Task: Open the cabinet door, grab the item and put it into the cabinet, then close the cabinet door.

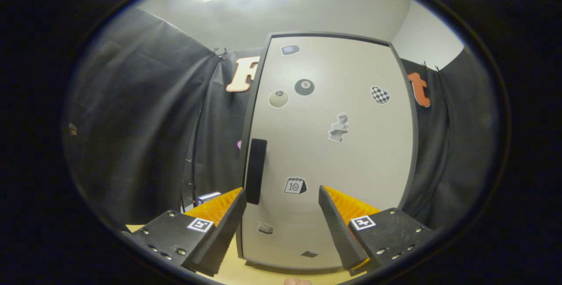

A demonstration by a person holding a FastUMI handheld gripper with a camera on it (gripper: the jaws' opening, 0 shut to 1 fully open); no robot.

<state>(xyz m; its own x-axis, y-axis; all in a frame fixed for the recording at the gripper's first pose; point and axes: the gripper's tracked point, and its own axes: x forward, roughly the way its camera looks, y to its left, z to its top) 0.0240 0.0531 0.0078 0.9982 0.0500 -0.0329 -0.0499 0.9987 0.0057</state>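
Observation:
A pale cabinet door (351,157) with a dark frame stands shut straight ahead, dotted with several stickers. Its long black handle (256,171) runs upright along the door's left edge, just beyond my left fingertip (239,197). My gripper (281,195) is open, with nothing between its fingers, and it faces the lower part of the door. A small blue and white box (208,197) sits on the table left of the cabinet, partly hidden behind my left finger.
The cabinet stands on a light wooden table (263,274). Black cloth walls (140,122) hang on the left and right of the cabinet. A bit of a hand (297,281) shows below the fingers.

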